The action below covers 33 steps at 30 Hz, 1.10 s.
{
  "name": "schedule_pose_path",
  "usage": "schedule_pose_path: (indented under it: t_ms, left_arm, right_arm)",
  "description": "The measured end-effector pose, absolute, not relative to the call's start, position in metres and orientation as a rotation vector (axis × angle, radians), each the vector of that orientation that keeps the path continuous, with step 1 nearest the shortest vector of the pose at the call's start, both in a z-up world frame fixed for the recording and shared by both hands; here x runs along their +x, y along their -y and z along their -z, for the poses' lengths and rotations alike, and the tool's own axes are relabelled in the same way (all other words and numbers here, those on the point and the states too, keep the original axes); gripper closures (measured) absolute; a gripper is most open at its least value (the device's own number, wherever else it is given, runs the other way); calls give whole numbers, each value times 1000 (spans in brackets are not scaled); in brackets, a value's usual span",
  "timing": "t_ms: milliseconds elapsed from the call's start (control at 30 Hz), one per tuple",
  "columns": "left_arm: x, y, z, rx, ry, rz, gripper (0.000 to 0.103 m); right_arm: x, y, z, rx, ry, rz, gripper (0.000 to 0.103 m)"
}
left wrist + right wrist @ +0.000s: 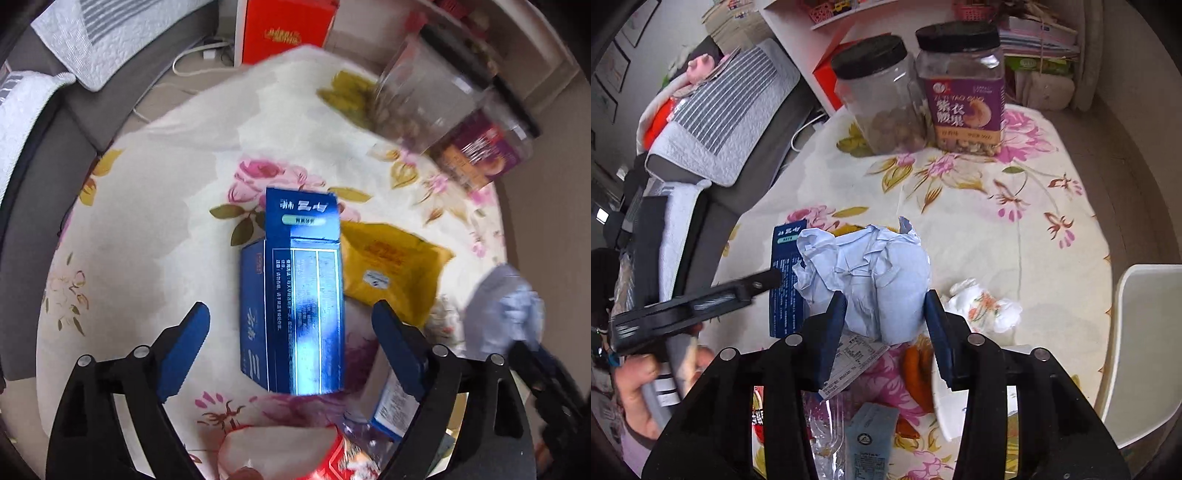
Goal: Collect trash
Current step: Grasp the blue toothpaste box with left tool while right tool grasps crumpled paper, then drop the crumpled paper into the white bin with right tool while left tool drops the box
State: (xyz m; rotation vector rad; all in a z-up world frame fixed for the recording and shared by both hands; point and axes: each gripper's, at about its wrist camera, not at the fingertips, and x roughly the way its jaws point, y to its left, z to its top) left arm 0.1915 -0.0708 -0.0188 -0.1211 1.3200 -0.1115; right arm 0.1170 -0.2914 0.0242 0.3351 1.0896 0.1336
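Observation:
A blue carton (295, 295) with its flap open lies on the flowered tablecloth (155, 229). My left gripper (290, 328) is open and hangs over it, one finger on each side, not touching. A yellow packet (391, 266) lies right of the carton. My right gripper (886, 314) is shut on a crumpled pale blue paper ball (875, 277), held above the table. The ball shows blurred in the left wrist view (506, 306). The blue carton shows behind the ball (785, 280). A crumpled flowered tissue (986, 304) lies to the right.
Two black-lidded plastic jars (886, 99) (964, 88) stand at the table's far side. A white bowl (942, 398), orange peel (916, 376), small leaflets and a clear wrapper (827, 424) lie near the front. A white chair (1141, 350) is at right, a sofa (720, 122) at left.

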Motion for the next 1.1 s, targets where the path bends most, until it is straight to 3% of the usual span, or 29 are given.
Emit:
schedule_pose_path:
  t_ms: [200,267,333,1100]
  left_arm:
    - [203,89,49,-30,-1384,66,17]
    - [205,88,50,-24,-1385,53,35]
    - [205,84,47,-39,-1380,54,41]
    - [147,125,-67,-83,-972,188,43]
  right_arm:
    - [117,299,-25,347,-1084,-118,61]
    - [117,300,-27,346,-1079,-121,60]
    - [117,301,-29,346,-1072,-125,60]
    - [85,342,-62,337,-911,3,59]
